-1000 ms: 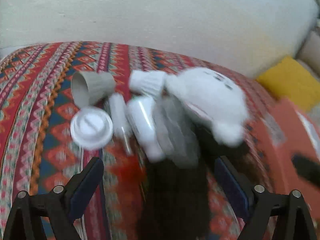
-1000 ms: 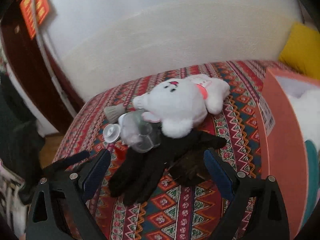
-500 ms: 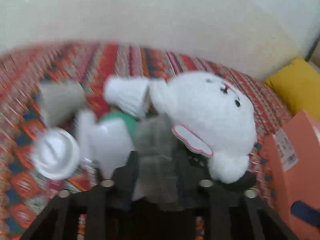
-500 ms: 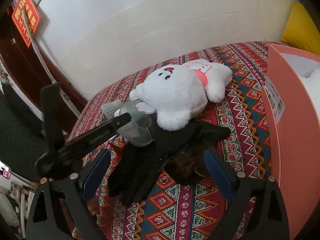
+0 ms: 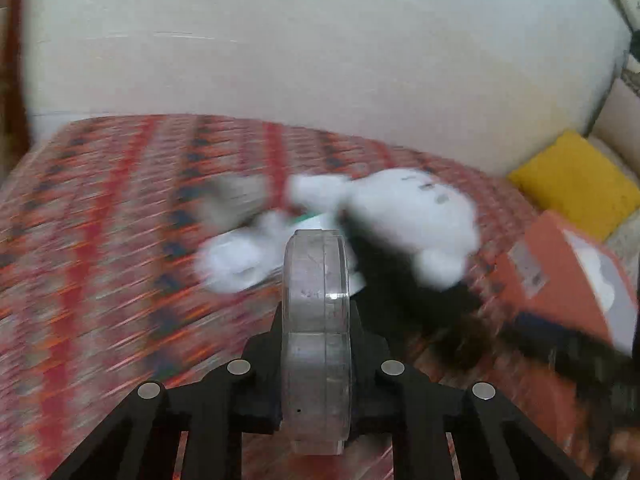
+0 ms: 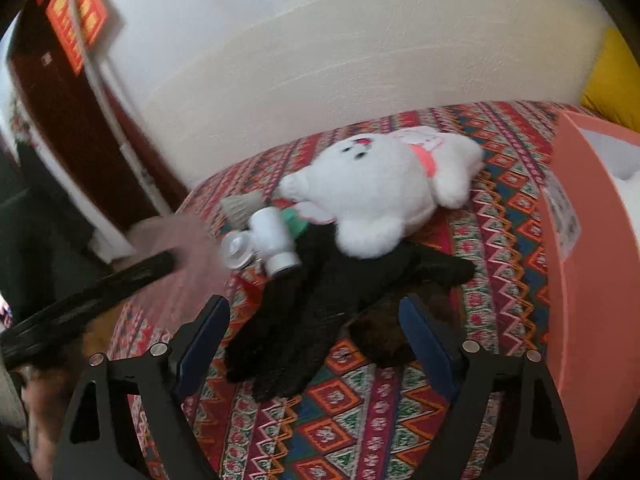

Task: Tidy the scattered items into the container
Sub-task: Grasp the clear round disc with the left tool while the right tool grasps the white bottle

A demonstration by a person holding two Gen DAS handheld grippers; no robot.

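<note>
My left gripper (image 5: 316, 328) is shut on a clear round plastic case (image 5: 316, 300), held on edge above the patterned cloth. In the right wrist view my right gripper (image 6: 316, 328) is open and empty, just above black gloves (image 6: 320, 292). A white plush bear (image 6: 380, 192) lies behind the gloves. Beside it lie a white bottle (image 6: 274, 240), a white lid (image 6: 238, 252) and a grey cup (image 6: 240, 204). The orange container (image 6: 584, 248) stands at the right; it also shows in the left wrist view (image 5: 560, 264).
The items lie on a red patterned cloth (image 6: 360, 420) against a pale wall (image 6: 320, 60). A yellow cushion (image 5: 576, 184) sits at the back right. A dark door (image 6: 60, 100) is at the left. The left view is motion-blurred.
My left gripper closed on the clear case and lifted it away from the pile, leftwards in the right wrist view. The right gripper stayed open over the gloves.
</note>
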